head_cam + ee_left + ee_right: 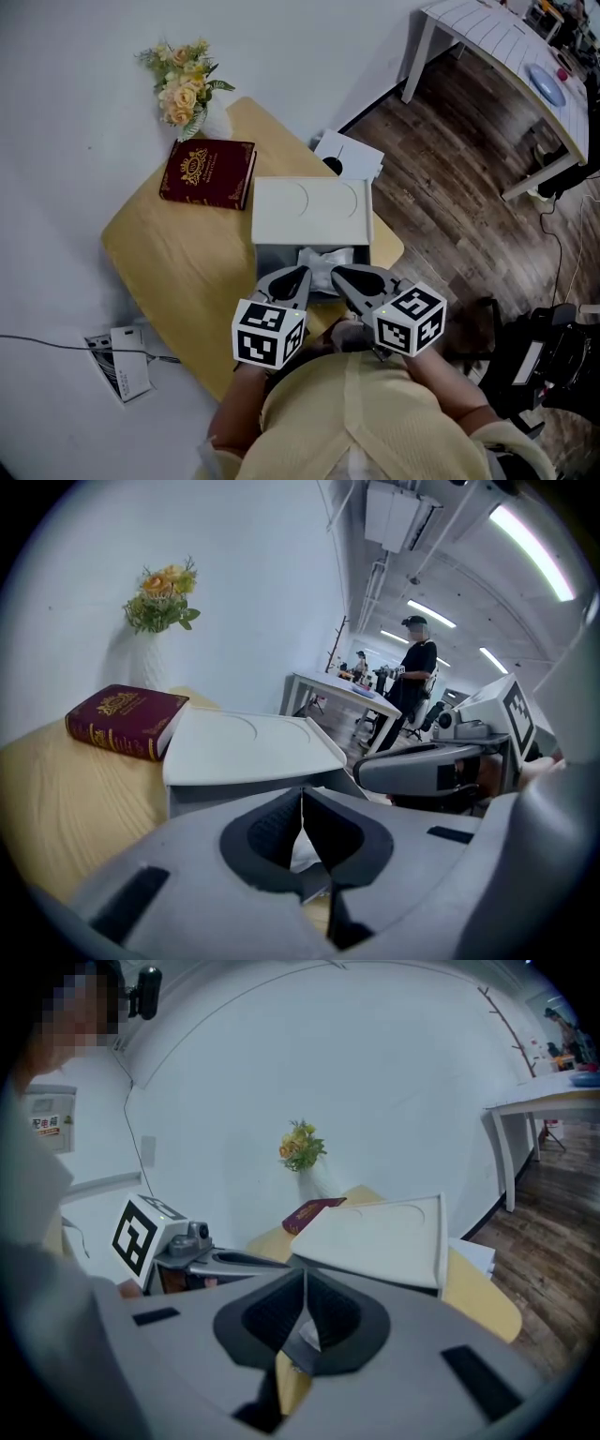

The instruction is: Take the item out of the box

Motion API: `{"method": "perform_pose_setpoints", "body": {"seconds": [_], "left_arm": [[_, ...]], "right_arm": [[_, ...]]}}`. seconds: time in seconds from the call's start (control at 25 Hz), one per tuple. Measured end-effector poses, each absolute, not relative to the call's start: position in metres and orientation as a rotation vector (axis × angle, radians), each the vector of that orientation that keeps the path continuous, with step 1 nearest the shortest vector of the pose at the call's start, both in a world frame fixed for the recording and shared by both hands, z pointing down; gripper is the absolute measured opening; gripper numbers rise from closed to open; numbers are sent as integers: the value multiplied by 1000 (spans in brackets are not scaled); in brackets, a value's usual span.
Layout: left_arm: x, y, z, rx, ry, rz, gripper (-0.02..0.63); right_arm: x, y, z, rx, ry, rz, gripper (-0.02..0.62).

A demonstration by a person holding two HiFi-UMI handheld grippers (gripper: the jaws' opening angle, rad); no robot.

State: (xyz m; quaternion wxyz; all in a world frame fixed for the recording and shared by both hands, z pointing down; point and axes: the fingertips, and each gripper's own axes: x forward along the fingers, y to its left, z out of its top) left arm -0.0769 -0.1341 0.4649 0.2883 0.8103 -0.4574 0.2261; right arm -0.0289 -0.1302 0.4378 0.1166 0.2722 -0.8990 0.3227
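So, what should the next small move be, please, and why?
Probably open both jaws and dip into the box: the lid lies folded back, white wrapping shows inside, and the left gripper and right gripper hover shut at its near edge, holding nothing.

Your left tool (298, 278) and right tool (345, 277) sit side by side at the open box's (312, 214) near edge; red book (208, 172) left of box, flowers (183, 89) beyond it.
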Motion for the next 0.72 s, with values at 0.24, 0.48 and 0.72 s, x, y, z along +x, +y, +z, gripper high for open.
{"method": "perform_pose_setpoints", "body": {"seconds": [0.24, 0.48, 0.72], "left_arm": [[-78, -142, 477, 2116, -1224, 662, 22], [-81, -146, 490, 2062, -1215, 743, 23], [-80, -145, 506, 1992, -1146, 813, 23]], "right_arm": [[-25, -140, 445, 762, -2612, 937, 33], [-24, -152, 451, 726, -2593, 923, 34], [-31, -152, 453, 645, -2594, 881, 33]]}}
